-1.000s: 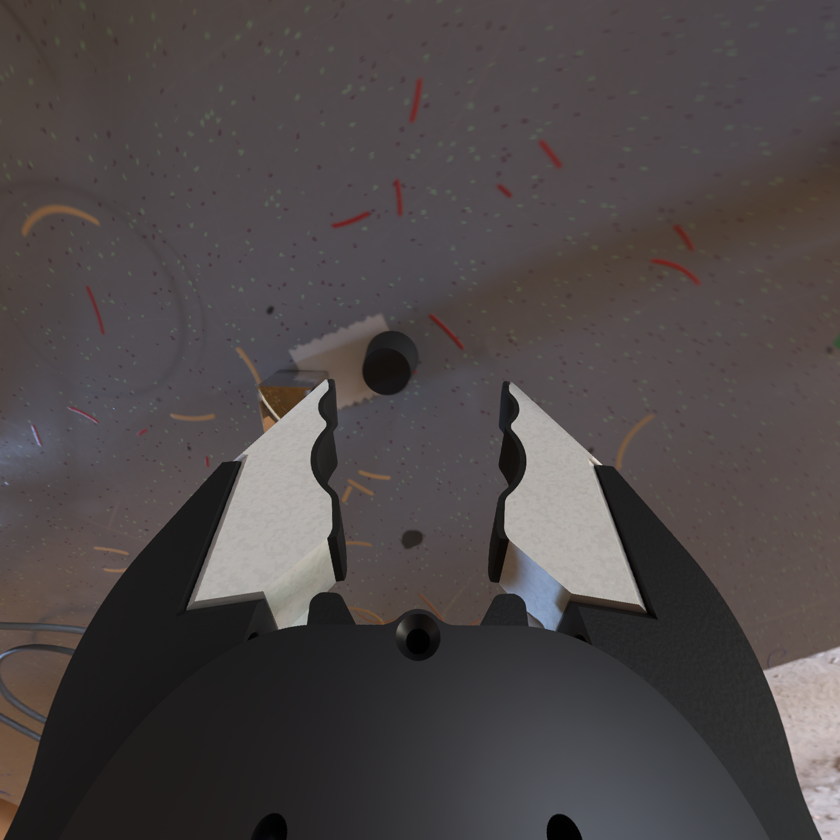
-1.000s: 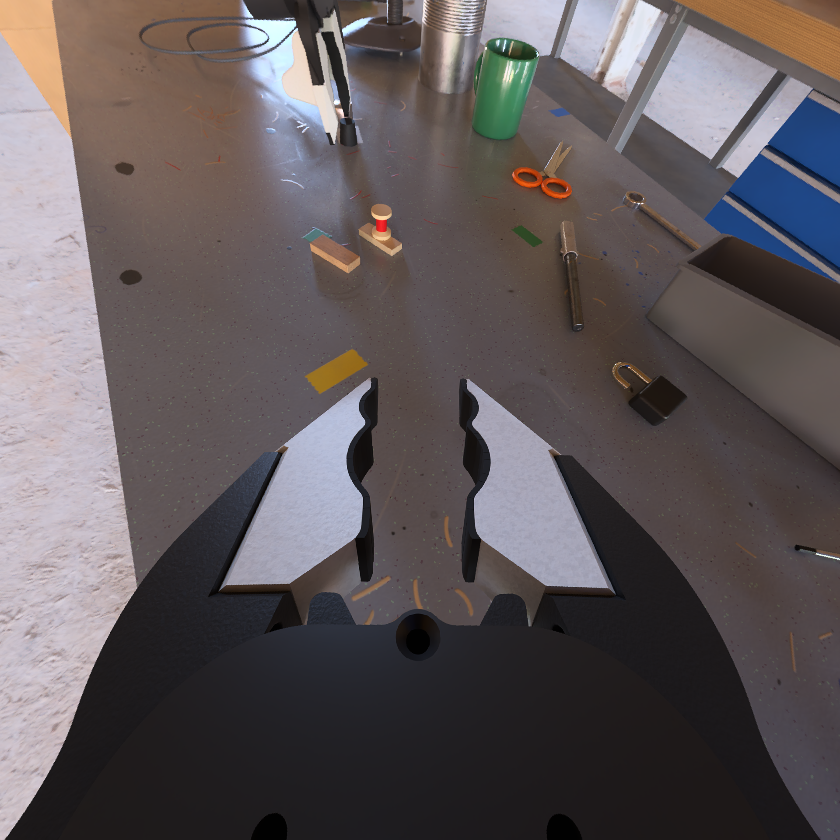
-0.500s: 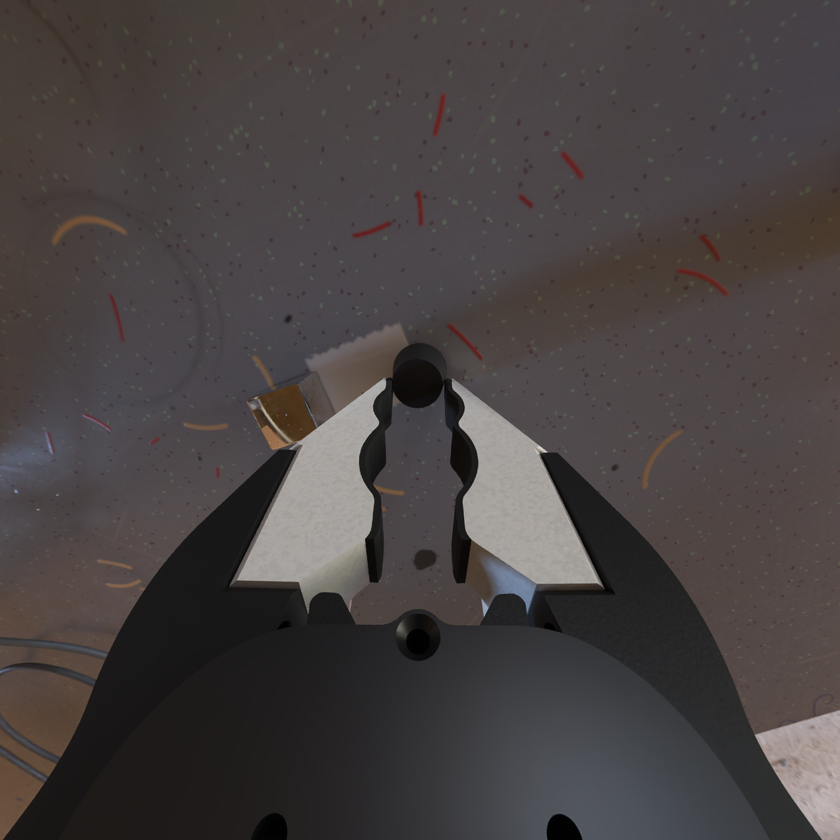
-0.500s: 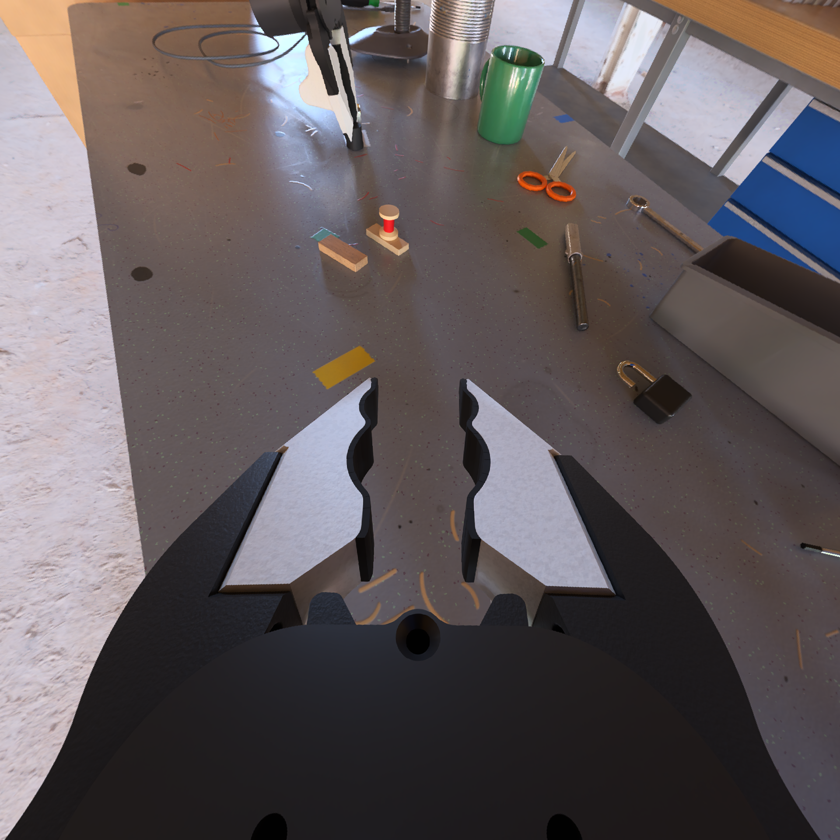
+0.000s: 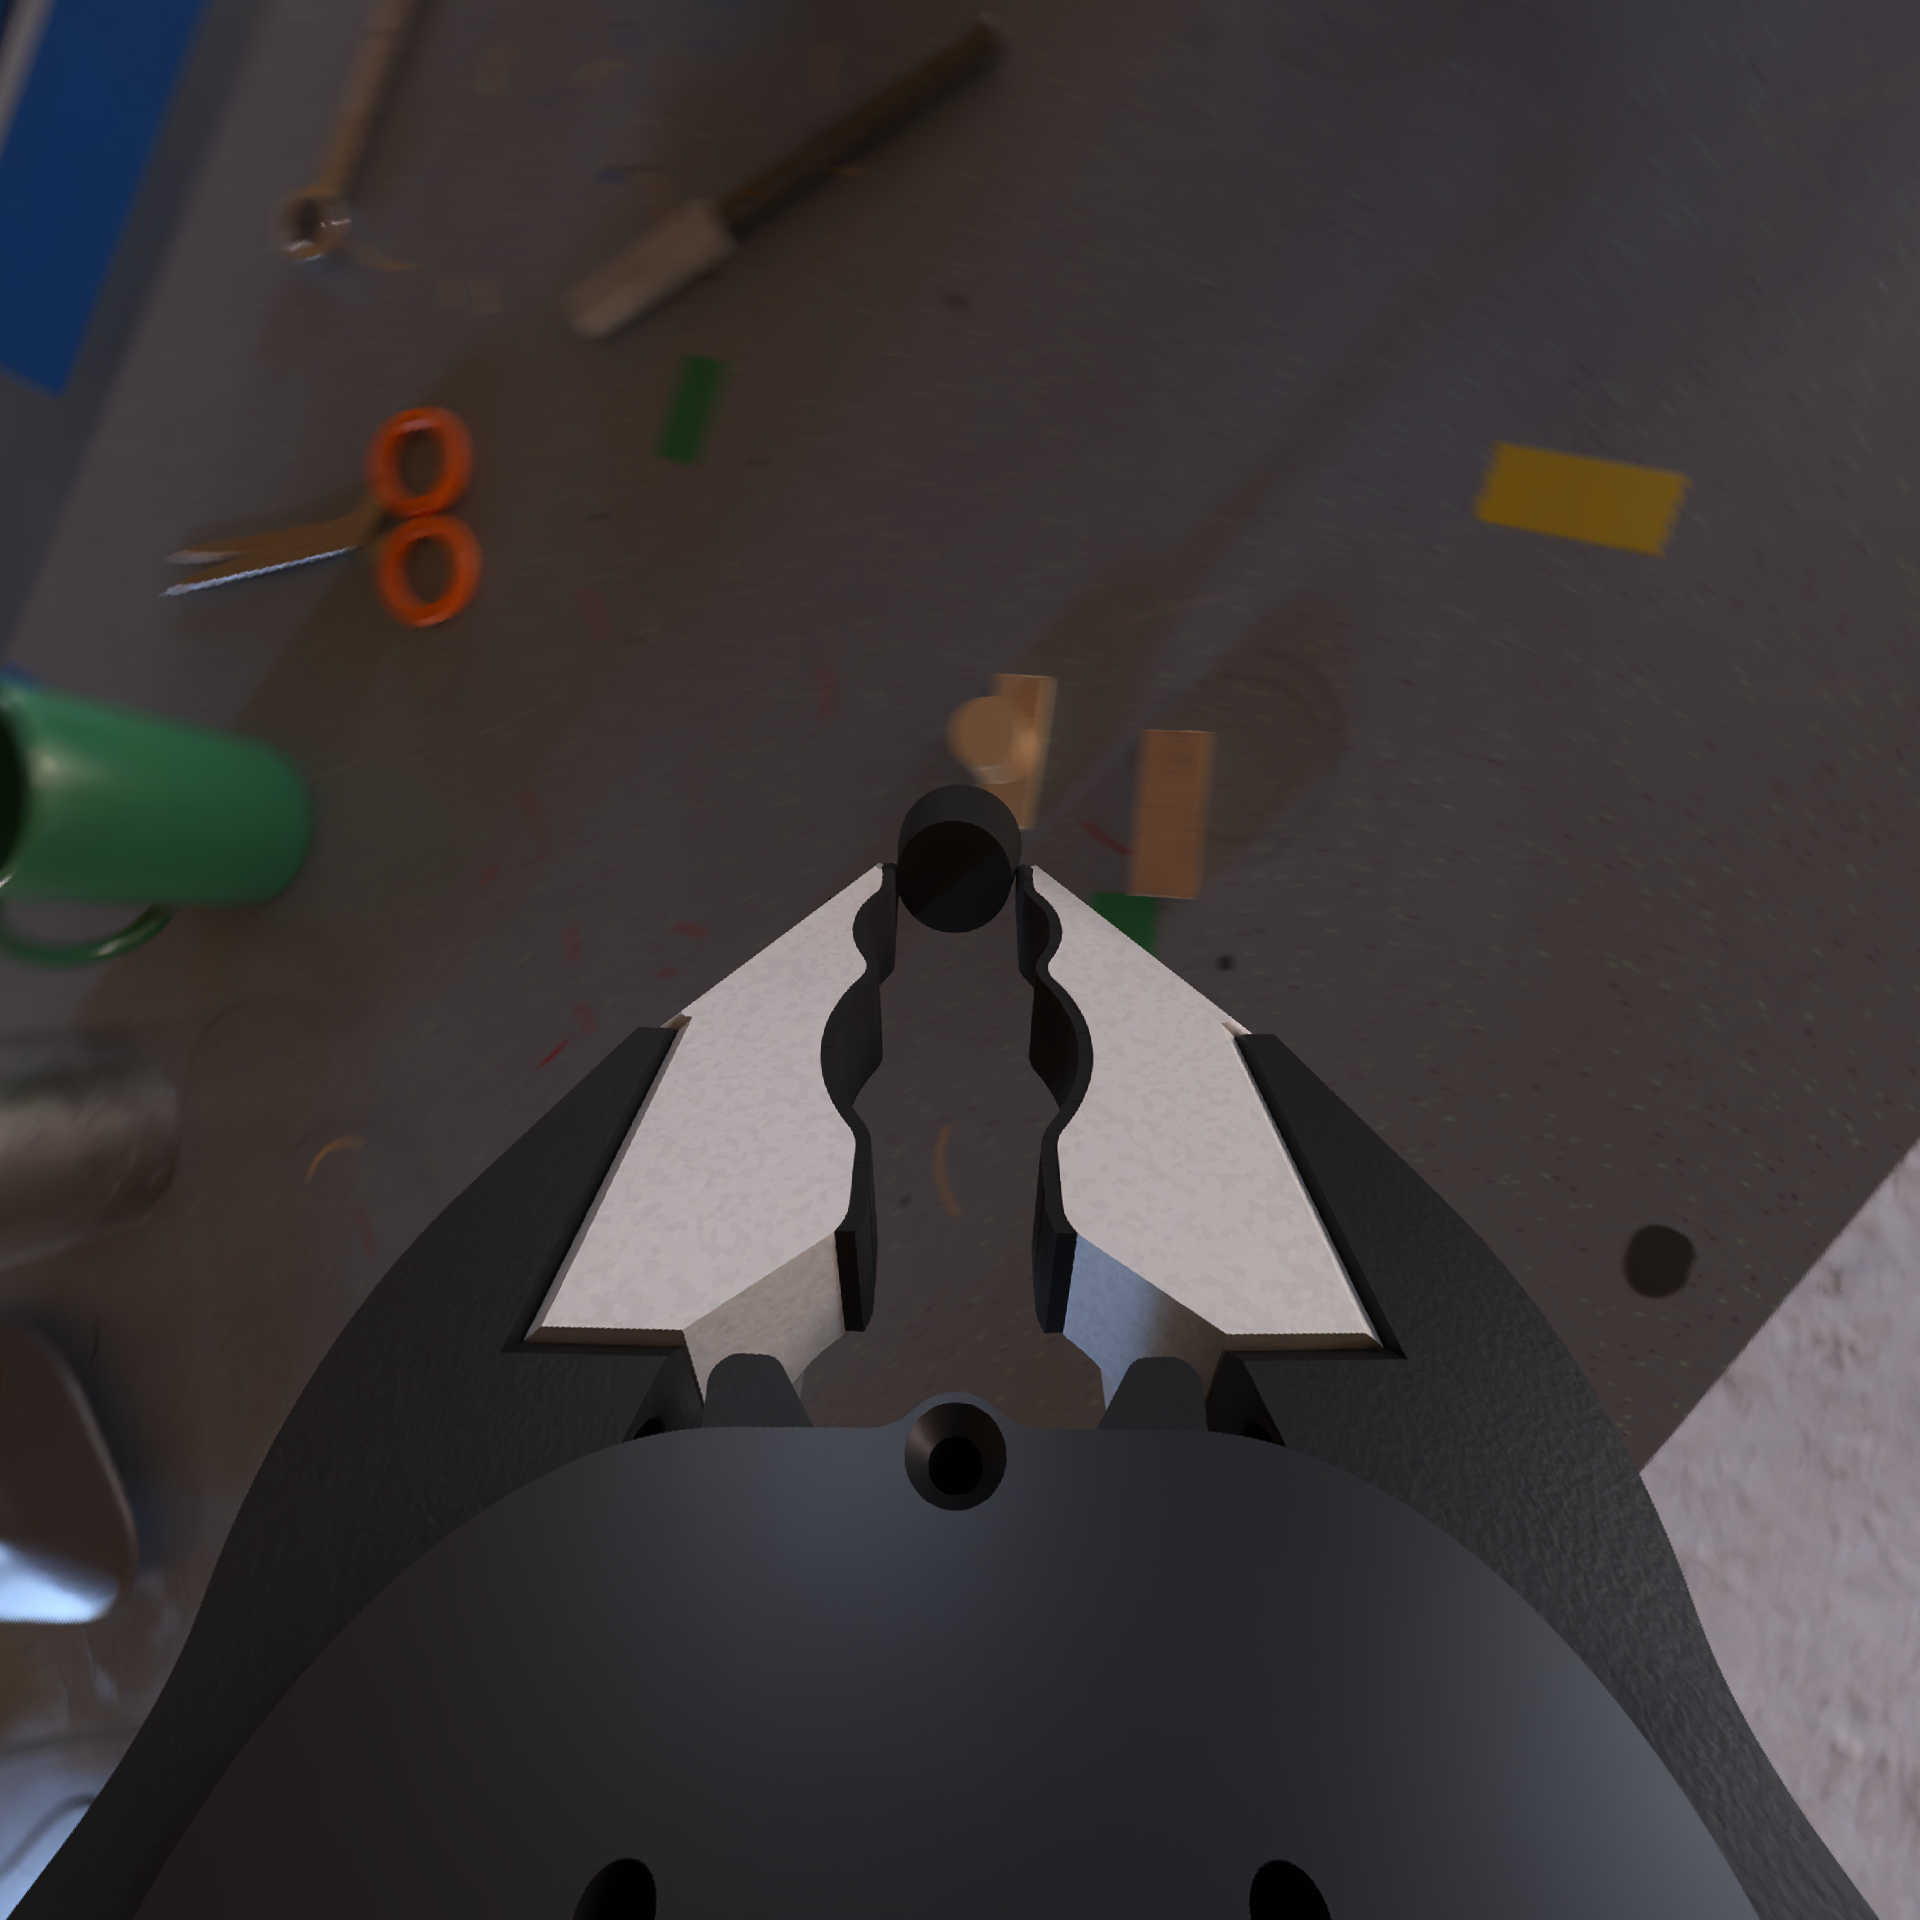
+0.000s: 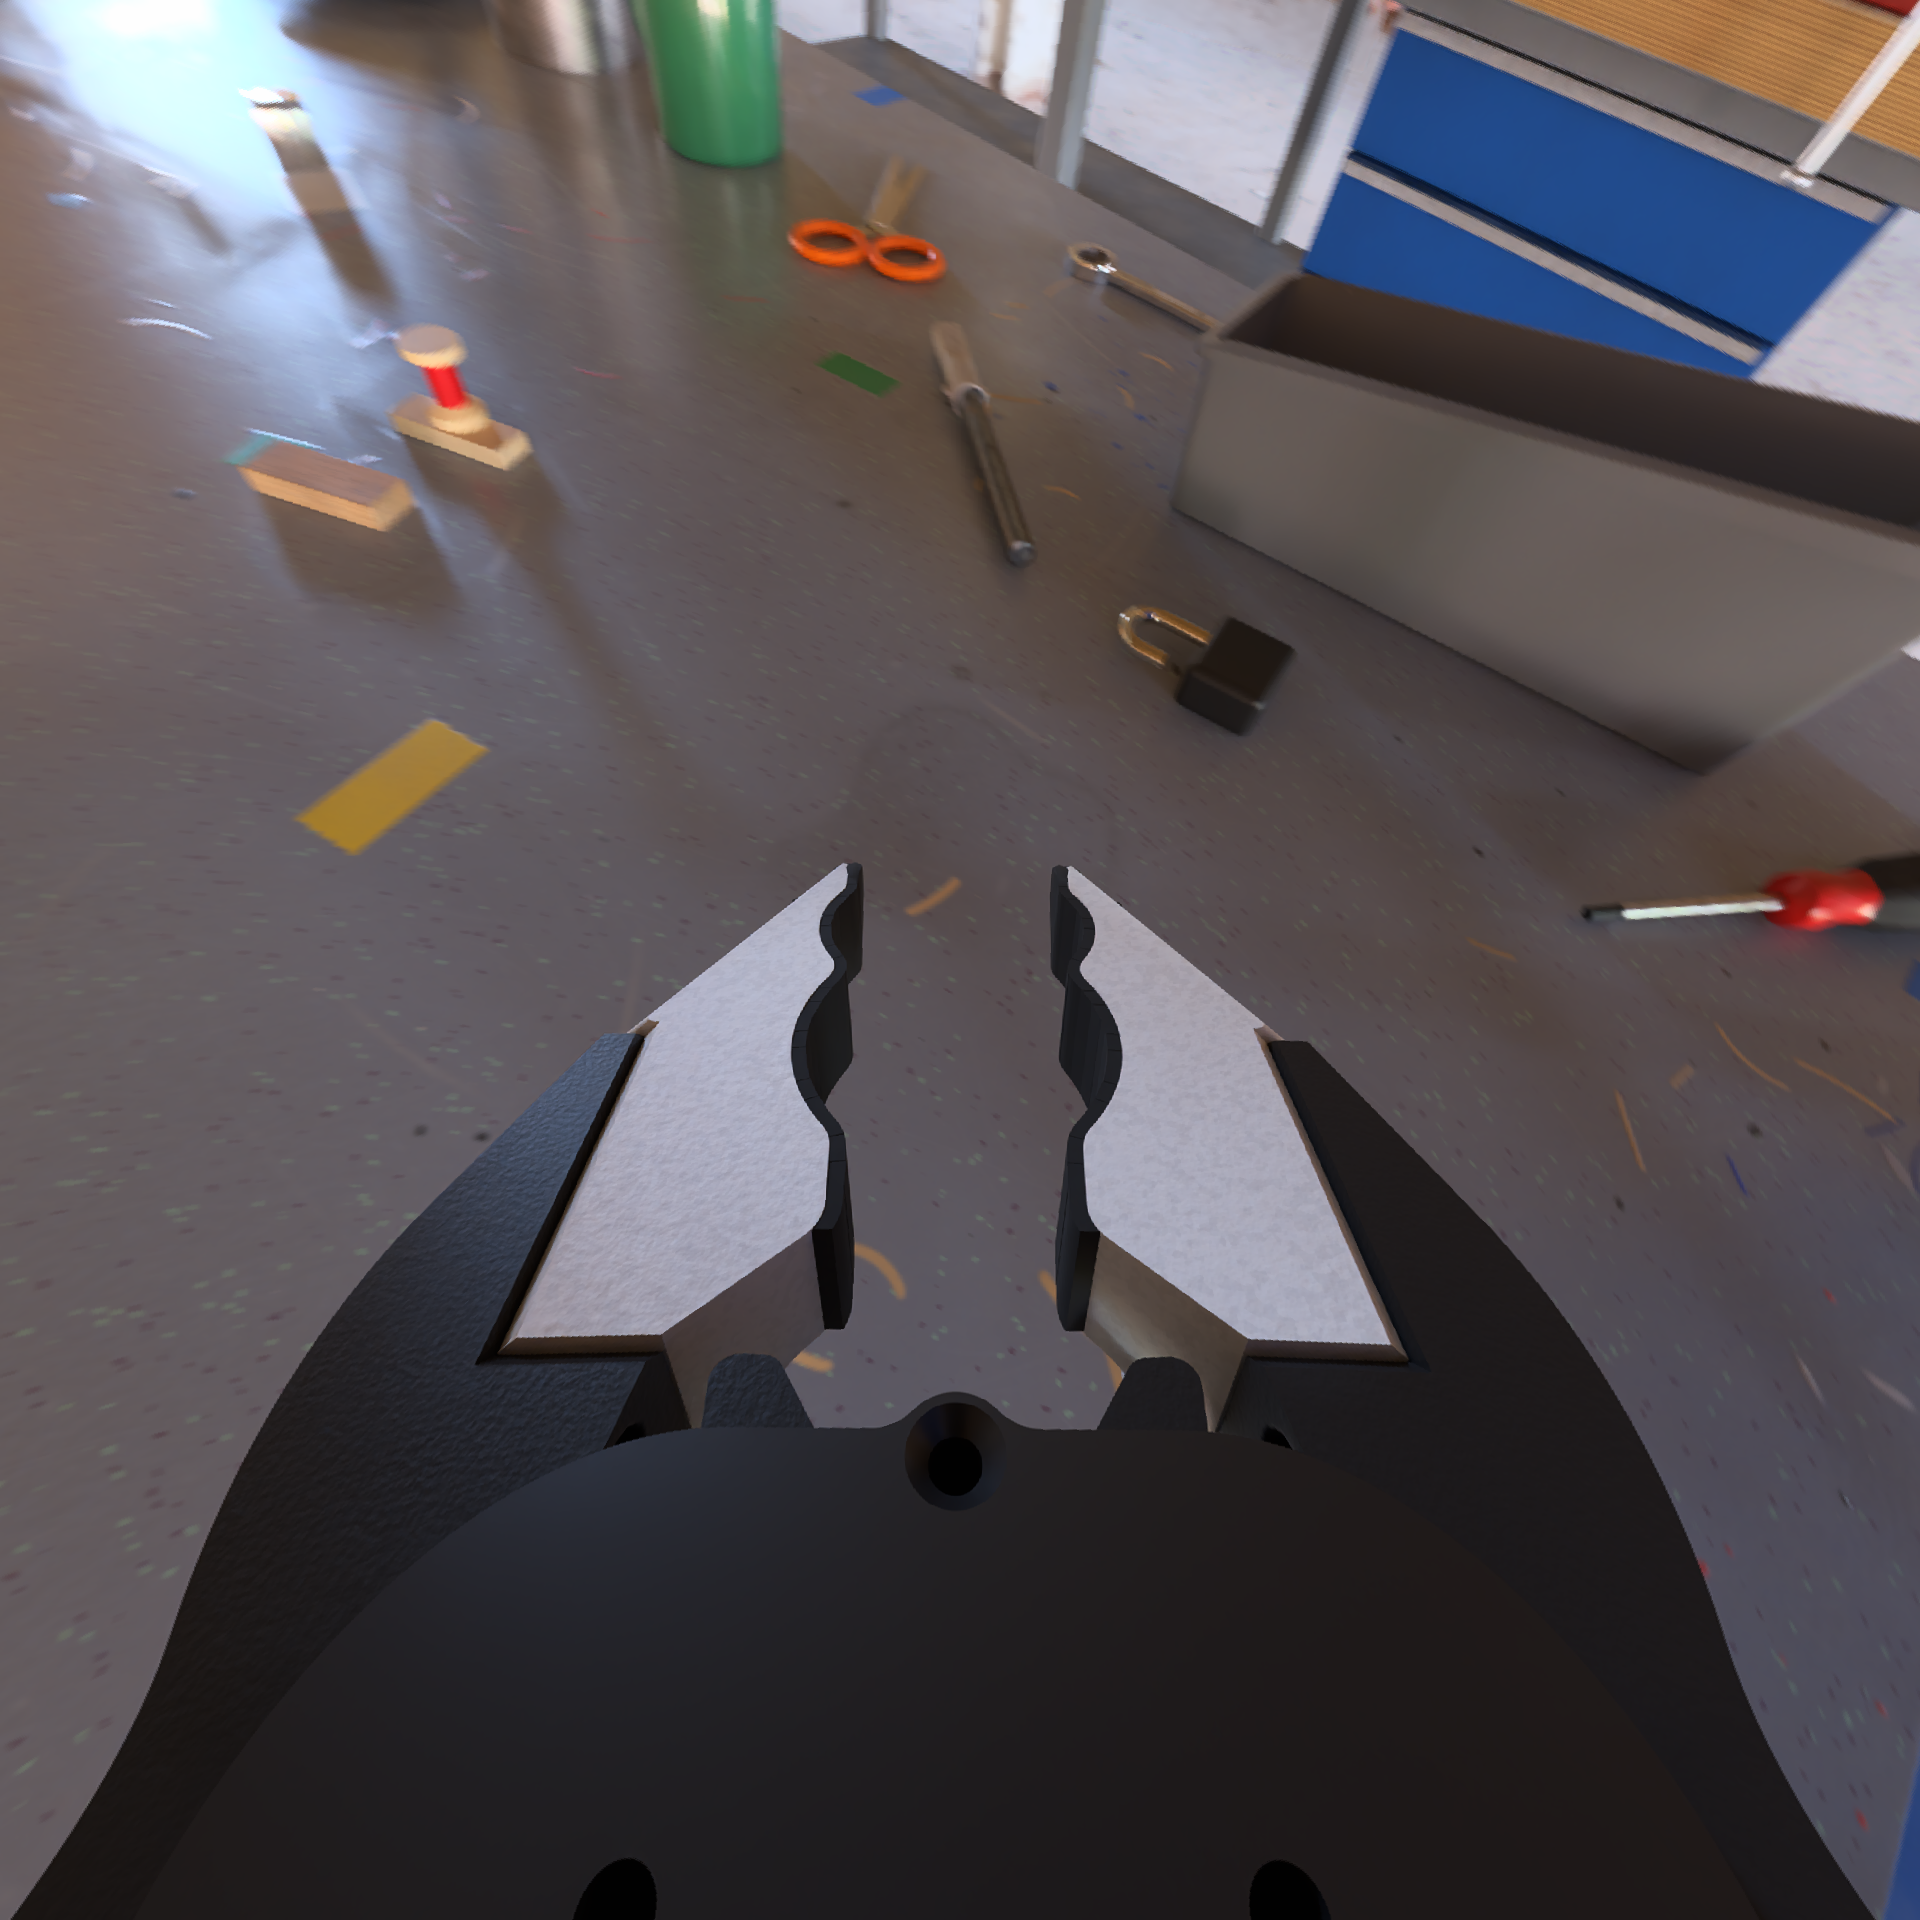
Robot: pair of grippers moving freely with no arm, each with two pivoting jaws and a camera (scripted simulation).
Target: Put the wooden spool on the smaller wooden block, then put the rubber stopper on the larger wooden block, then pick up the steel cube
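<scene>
Since the earlier frame, the left gripper [image 5: 956,883] has carried the rubber stopper [image 5: 954,858] off the bench and now looks down on a different stretch of the grey table [image 5: 1455,260], with the wooden pieces below it. Its fingertips clamp the stopper from both sides, at the centre of the left wrist view. The stopper is a short black cylinder with a round, flat end face turned toward the camera.

Just above it in that view, blurred, lie the wooden spool [image 5: 992,740] on the smaller wooden block [image 5: 1023,748], and to their right the larger wooden block [image 5: 1172,810], bare on top. In the right wrist view the spool [image 6: 442,379], red-waisted with pale flanges, stands upright on the smaller block [image 6: 462,442] at upper left, and the larger block [image 6: 324,486] lies just beside it, lower left.

At lower centre of that view the right gripper [image 6: 956,883] hangs above the table [image 6: 727,675] with its jaws apart and nothing between them. Orange scissors [image 6: 868,249] and a green mug [image 6: 717,83] sit toward the top.
</scene>
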